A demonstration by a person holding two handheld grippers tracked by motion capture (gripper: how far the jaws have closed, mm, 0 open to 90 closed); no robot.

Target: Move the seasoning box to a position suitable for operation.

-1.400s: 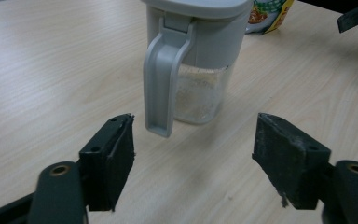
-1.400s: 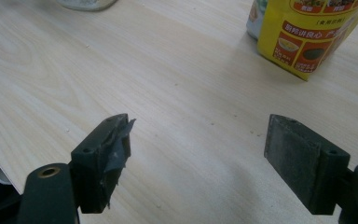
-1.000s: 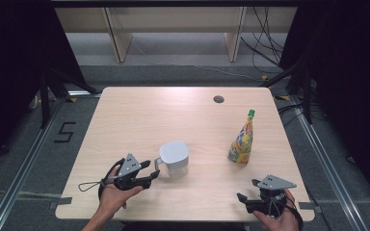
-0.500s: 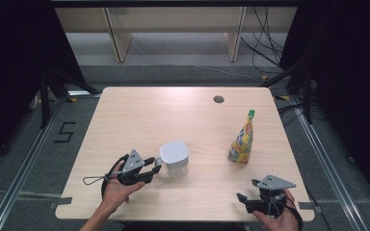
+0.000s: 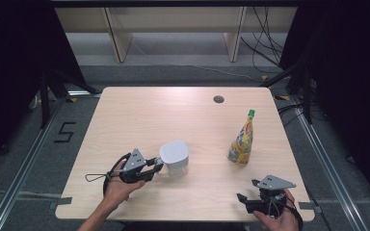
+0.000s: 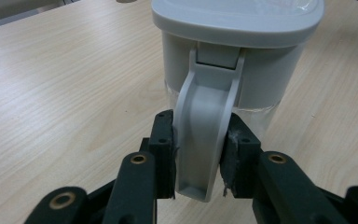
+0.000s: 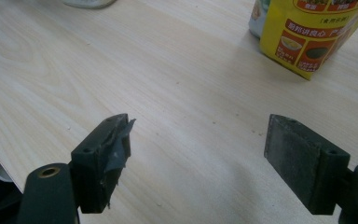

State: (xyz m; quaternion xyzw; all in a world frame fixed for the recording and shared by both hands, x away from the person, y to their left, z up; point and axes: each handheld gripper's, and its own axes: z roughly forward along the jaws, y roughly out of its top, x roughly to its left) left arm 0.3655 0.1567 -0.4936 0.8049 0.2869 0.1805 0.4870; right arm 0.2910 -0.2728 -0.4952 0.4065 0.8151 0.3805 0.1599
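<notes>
A jug (image 5: 174,158) with a grey lid and clear lower body stands upright on the near middle of the table; its grey handle (image 6: 205,135) points toward me. My left gripper (image 5: 155,166) is level at that handle. Its jaws have just been closing, and both pads (image 6: 165,144) now press the handle's sides. A yellow sauce bottle (image 5: 242,139) with a green cap stands to the right. My right gripper (image 5: 246,190) rests near the front right edge, open over bare wood (image 7: 198,140), with the bottle (image 7: 307,32) beyond it.
The light wooden table (image 5: 149,115) has a round cable hole (image 5: 218,99) at the back right. Behind it stand wooden shelf legs (image 5: 115,33), with loose cables (image 5: 265,43) on the grey floor. Metal rails run along both sides.
My left gripper has slid right up to the jug, and its jaws have narrowed onto the handle. The right gripper, the jug and the bottle have stayed put.
</notes>
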